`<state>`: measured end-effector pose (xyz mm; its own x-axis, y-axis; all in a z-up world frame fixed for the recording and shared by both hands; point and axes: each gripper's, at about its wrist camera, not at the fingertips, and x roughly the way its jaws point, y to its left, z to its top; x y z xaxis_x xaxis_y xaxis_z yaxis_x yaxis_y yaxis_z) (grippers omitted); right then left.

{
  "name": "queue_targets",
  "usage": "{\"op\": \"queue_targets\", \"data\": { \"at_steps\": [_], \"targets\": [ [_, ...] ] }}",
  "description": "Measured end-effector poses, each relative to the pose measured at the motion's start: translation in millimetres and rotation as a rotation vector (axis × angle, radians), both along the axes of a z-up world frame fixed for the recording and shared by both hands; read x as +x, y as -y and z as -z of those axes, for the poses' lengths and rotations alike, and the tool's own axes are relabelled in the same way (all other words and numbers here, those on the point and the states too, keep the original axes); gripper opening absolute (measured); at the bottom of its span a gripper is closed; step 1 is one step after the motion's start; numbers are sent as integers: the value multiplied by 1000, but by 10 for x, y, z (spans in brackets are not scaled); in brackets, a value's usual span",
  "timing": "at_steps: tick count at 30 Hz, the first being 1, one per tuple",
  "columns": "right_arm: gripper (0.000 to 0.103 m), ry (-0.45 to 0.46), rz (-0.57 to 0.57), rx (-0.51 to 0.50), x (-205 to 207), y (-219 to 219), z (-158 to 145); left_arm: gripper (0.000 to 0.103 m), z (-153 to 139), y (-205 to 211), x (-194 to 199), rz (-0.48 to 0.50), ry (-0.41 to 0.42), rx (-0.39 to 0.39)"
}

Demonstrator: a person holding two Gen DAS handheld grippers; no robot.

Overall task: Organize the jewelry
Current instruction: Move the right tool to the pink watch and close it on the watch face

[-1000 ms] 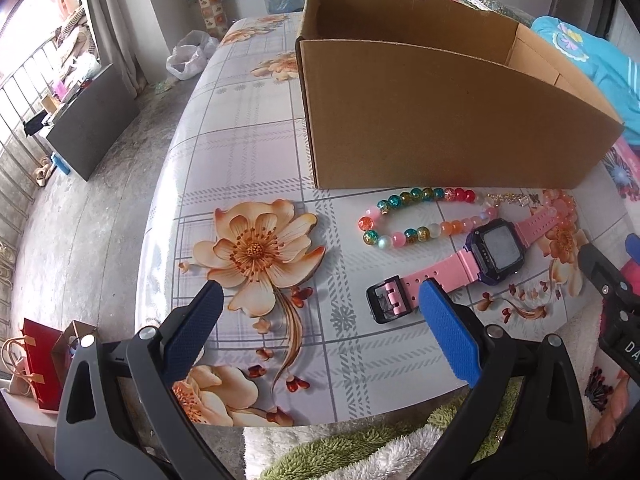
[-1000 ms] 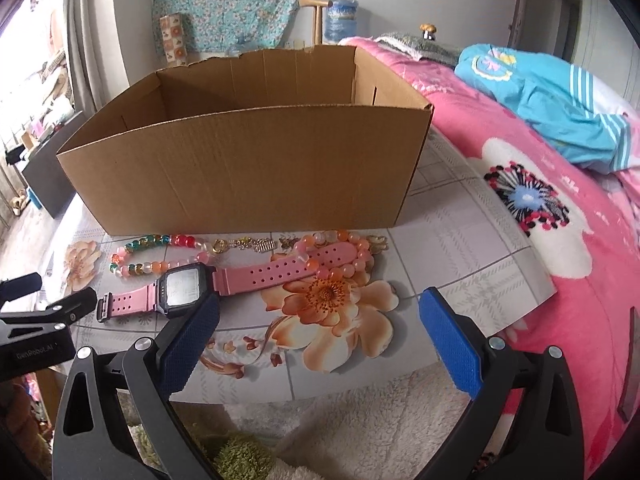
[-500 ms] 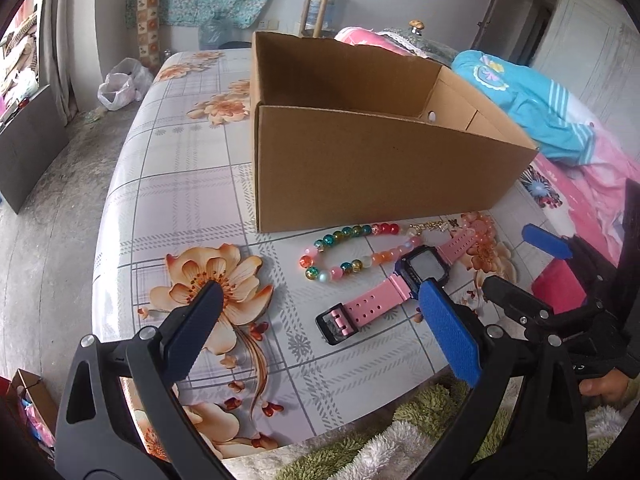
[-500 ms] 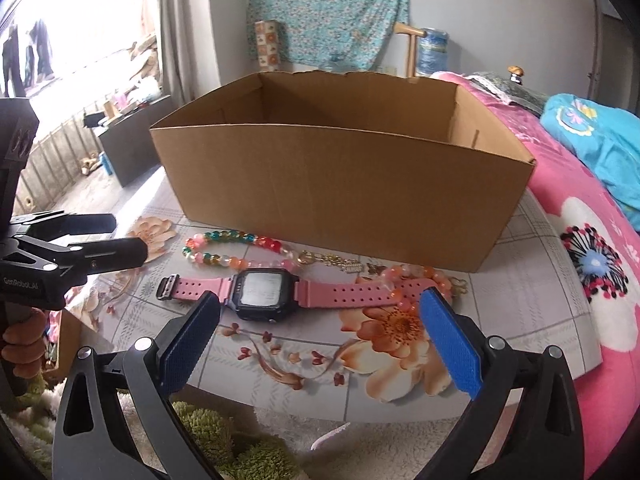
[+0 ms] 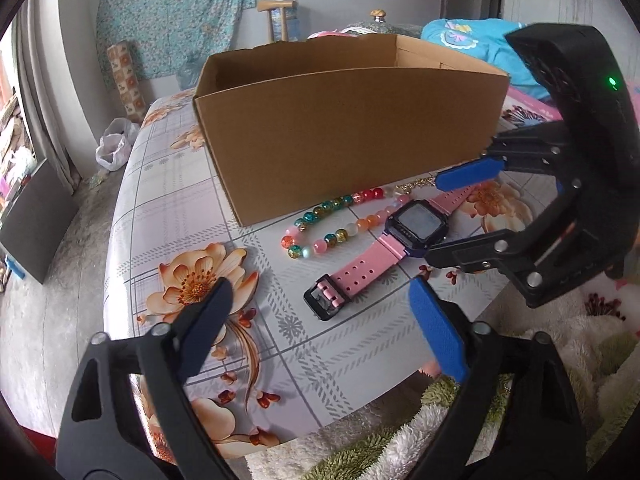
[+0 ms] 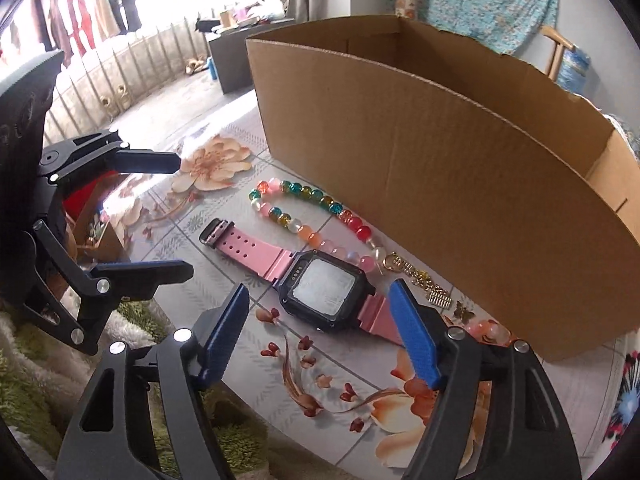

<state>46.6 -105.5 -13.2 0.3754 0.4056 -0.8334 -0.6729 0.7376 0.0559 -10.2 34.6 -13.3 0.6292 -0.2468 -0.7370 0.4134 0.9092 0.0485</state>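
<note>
A pink watch [image 5: 360,268] [image 6: 252,248] with a dark square face lies flat on the flowered table in front of a cardboard box [image 5: 348,136] [image 6: 460,200]. Beside it lie a multicoloured bead bracelet [image 5: 331,237] [image 6: 306,234], a gold chain [image 6: 424,280] and peach beads [image 6: 488,330]. My right gripper [image 6: 319,288] [image 5: 438,219] hovers over the watch face. Its jaws are closing with the face between them, and the pads do not touch it. My left gripper [image 5: 318,290] [image 6: 183,216] sits near the buckle end, jaws closing on nothing.
The flowered tablecloth [image 5: 180,208] ends at a rounded edge on the left, with bare floor beyond it. A fluffy green and white towel [image 5: 400,440] lies at the near edge. A bed with pink and blue bedding [image 5: 460,36] stands behind the box.
Both grippers have rolled and swung in toward the watch. The right one now hangs over the watch face, and both pairs of jaws stand narrower than before.
</note>
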Motion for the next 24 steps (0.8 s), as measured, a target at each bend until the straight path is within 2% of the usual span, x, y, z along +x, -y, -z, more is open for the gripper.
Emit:
{"op": "queue_targets", "data": {
  "at_steps": [2,4,7,11,19,24],
  "targets": [
    [70,-31,-50,-22,37,-25,60,64,30,62,-21,41,2,22],
    [69,-33,-81,-55,55,-66,104,56,60,119,-37,81,1,40],
    [67,-10,-136,-113,45,-110,131,52,88,200,-48,123,13,77],
    [56,-31,-149,-115,89,-87,138,52,106,272,-47,162,27,109],
    [55,-81,-184,-97,152,-57,157,52,184,435,18,194,15,162],
    [55,-228,-198,4,361,55,127,52,158,473,12,208,-7,164]
  ]
}}
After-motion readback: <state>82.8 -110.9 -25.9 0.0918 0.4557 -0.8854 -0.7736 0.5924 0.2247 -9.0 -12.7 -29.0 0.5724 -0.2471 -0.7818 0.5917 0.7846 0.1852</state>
